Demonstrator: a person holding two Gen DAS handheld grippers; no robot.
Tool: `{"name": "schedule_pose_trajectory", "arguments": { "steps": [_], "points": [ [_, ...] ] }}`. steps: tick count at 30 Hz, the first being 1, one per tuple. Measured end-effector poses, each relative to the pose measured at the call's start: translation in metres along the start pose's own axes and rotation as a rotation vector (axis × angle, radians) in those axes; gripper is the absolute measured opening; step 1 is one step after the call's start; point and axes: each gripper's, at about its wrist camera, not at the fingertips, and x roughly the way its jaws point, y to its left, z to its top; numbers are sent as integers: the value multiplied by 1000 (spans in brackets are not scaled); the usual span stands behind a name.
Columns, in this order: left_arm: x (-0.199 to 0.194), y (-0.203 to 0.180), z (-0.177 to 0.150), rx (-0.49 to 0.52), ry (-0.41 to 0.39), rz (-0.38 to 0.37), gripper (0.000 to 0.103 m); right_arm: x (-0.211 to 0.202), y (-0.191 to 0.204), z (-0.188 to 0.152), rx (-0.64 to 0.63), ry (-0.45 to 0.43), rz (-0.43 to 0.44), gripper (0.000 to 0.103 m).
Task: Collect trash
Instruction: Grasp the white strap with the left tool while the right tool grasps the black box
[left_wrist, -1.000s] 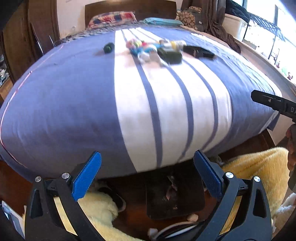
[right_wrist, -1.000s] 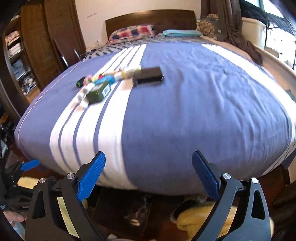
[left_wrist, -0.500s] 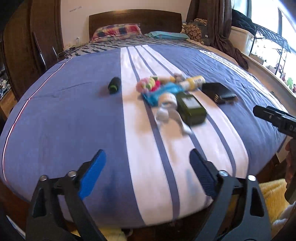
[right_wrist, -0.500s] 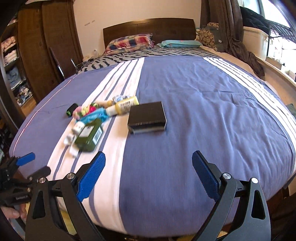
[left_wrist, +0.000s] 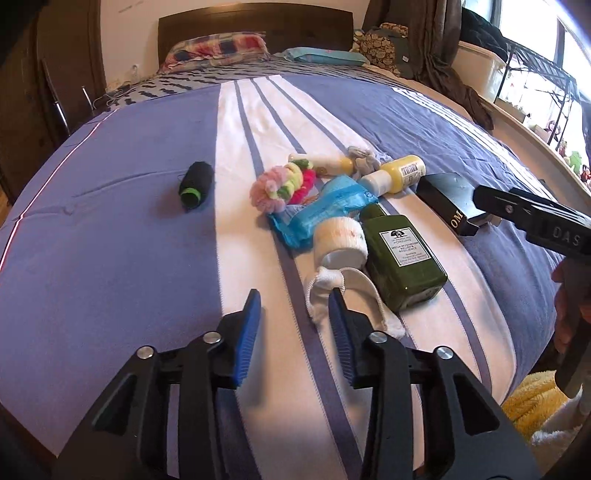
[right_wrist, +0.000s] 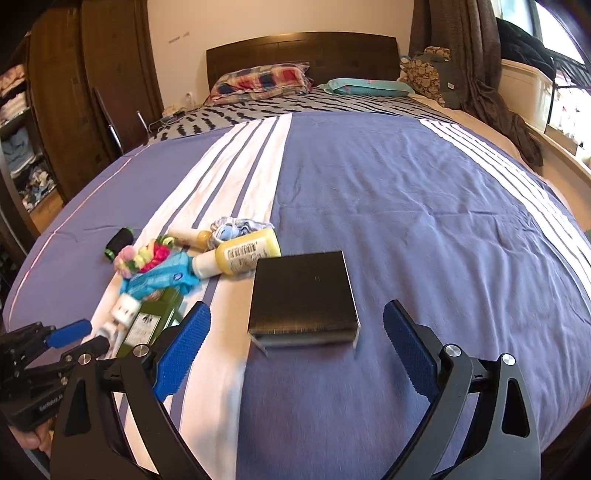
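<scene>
Two grippers over the bed (right_wrist: 406, 206), blue cover with white stripes. Left gripper (left_wrist: 295, 314): jaws have just been closing, now narrowed with a gap between the pads and nothing between them; the right pad tip overlaps the loose end of a white gauze roll (left_wrist: 341, 243) in the left view, contact unclear. Right gripper (right_wrist: 297, 343): jaws spread wide, empty, with a black box (right_wrist: 301, 291) lying flat on the cover just ahead of them. The clutter pile sits on the white stripe: green bottle (left_wrist: 400, 254) touching the gauze roll, blue packet (left_wrist: 325, 210) behind it, pink-and-green scrunchie (left_wrist: 282, 184), yellow bottle (left_wrist: 397, 173), small cream tube (left_wrist: 325, 162), crumpled grey cloth (left_wrist: 364, 158). Black thread spool (left_wrist: 195, 181) lies apart, left of the pile. Pillows (right_wrist: 262, 81) sit at the headboard.
</scene>
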Motion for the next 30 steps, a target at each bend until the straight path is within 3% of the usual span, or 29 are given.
{"name": "schedule_pose_trajectory", "arguments": {
  "steps": [5, 11, 13, 15, 22, 30],
  "points": [
    [10, -2, 6, 2, 13, -28, 26, 26, 4, 5, -33, 49, -51, 95],
    [17, -4, 6, 8, 21, -36, 13, 49, 7, 0, -59, 108, -51, 94],
    [17, -6, 6, 17, 21, -33, 8, 49, 5, -2, -55, 102, -42, 79],
    [16, -7, 5, 19, 21, -35, 3, 45, 3, -2, -50, 93, -36, 72],
    [0, -10, -3, 17, 6, -31, 1, 24, -1, -8, -44, 69, -12, 72],
    [-48, -8, -20, -12, -55, -2, 1, -29, 1, -16, -43, -6, 17, 72]
  ]
}}
